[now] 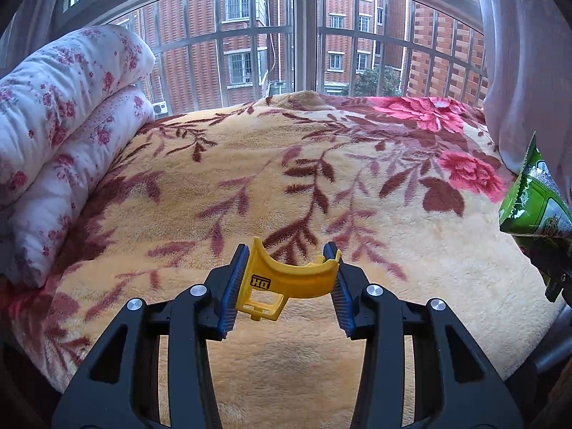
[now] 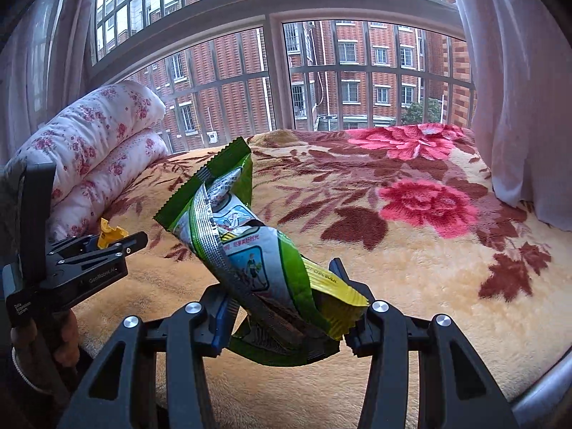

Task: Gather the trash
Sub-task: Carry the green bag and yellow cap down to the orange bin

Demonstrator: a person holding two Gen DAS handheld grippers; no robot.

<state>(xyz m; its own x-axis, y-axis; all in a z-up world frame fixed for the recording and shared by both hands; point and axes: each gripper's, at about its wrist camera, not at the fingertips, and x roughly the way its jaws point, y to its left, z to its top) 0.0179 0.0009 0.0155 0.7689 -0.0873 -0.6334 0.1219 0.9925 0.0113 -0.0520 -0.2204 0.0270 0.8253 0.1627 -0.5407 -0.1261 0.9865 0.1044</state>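
Two handheld tools hover above a bed covered by a cream blanket (image 1: 286, 186) patterned with dark red leaves and pink flowers. The left tool (image 1: 284, 279) is clamped on a small curved piece of yellow plastic (image 1: 286, 279), held crosswise between its blue-padded fingers (image 1: 232, 293) and lifted clear of the blanket. In the right wrist view this same tool appears at the left edge, with the yellow piece peeking out from its tip and a person's hand (image 2: 66, 336) gripping the handle below it. The right tool (image 2: 286, 325) grips a crumpled green and white snack wrapper (image 2: 243, 250) by its lower end; the wrapper sticks up and leans to the left, its zigzag-cut top edge in the air and a yellow end flap jutting right near one finger. The wrapper fills the gap between the fingers, so this tool is held partway open around it. From the left wrist view the wrapper shows at the right edge. A rolled white quilt (image 1: 68, 136) with small pink flowers lies along the left side of the bed. Behind the bed a barred window (image 1: 304, 35) looks onto red brick buildings, and a pale curtain (image 2: 511, 89) hangs at the right.
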